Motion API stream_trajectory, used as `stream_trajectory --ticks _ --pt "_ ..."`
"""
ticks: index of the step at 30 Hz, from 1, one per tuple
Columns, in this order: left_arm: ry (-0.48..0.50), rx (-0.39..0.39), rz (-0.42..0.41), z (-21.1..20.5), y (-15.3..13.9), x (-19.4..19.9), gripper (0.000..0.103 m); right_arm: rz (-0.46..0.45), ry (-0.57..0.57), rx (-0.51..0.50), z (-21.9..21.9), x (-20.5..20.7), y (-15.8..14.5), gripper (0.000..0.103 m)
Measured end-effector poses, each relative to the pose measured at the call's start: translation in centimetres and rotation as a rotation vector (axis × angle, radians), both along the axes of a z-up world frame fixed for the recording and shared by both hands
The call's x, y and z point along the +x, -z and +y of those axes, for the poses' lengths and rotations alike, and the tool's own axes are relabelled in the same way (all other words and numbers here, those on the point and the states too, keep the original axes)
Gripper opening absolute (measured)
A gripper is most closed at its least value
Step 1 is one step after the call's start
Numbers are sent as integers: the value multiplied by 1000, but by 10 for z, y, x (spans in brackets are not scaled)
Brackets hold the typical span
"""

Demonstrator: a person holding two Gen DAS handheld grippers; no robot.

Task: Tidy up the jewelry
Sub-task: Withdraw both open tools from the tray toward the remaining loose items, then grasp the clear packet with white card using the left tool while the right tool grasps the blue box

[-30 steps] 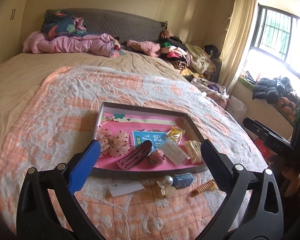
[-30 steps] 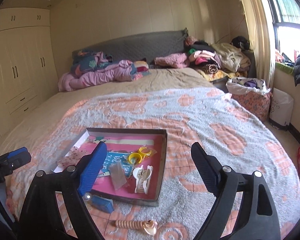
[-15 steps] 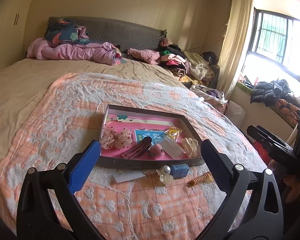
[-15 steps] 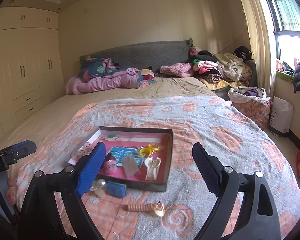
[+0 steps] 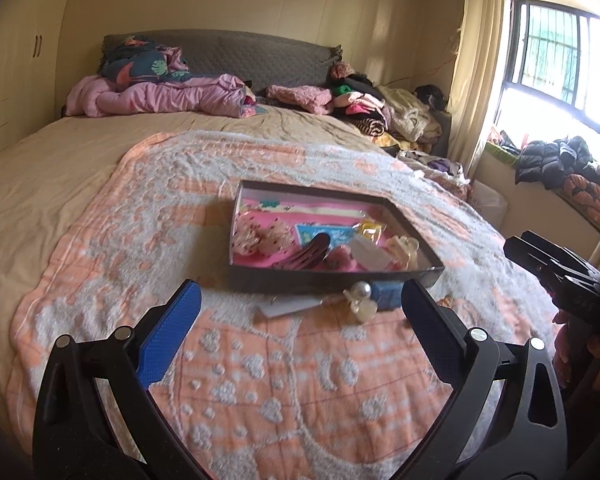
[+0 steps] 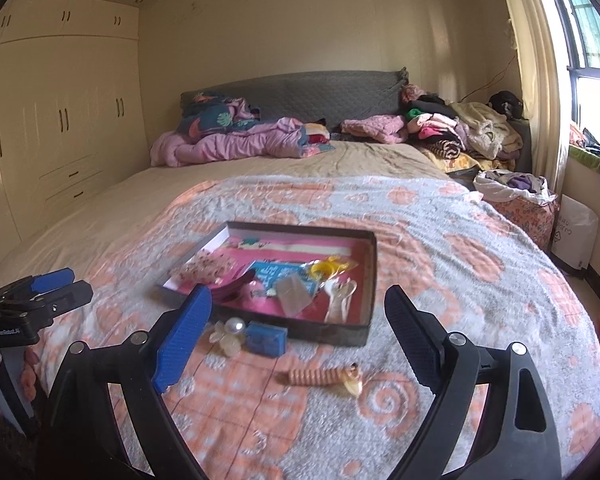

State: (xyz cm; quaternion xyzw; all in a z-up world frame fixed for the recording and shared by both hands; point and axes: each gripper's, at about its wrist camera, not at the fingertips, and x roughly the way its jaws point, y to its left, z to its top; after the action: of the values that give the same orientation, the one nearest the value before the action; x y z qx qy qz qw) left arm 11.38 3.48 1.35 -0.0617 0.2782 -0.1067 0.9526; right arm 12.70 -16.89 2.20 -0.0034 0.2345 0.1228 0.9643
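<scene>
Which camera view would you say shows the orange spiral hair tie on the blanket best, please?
The right wrist view: the spiral hair tie lies whole and unobstructed on the blanket in front of the tray. In the left wrist view, the left claw's right finger covers it almost entirely; only a small orange bit shows.

Tray (image 6: 370, 276) on blanket (image 6: 440, 264), ahead of right jaws. Pearl clip (image 6: 230, 330) and small box (image 6: 266, 338) just before tray, near left jaw; spiral clip (image 6: 324, 376) between jaws.
</scene>
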Motion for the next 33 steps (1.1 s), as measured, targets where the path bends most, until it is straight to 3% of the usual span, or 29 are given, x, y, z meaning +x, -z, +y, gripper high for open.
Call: stream_trajectory --ticks 13,29,33 --pt "-2 38 62 6 27 -5 92 83 -78 -43 36 2 33 86" --pt "65 117 147 -8 73 33 92 179 -55 -85 38 39 72 86" --pt "102 133 159 -13 80 48 92 207 -49 -78 36 53 79 82"
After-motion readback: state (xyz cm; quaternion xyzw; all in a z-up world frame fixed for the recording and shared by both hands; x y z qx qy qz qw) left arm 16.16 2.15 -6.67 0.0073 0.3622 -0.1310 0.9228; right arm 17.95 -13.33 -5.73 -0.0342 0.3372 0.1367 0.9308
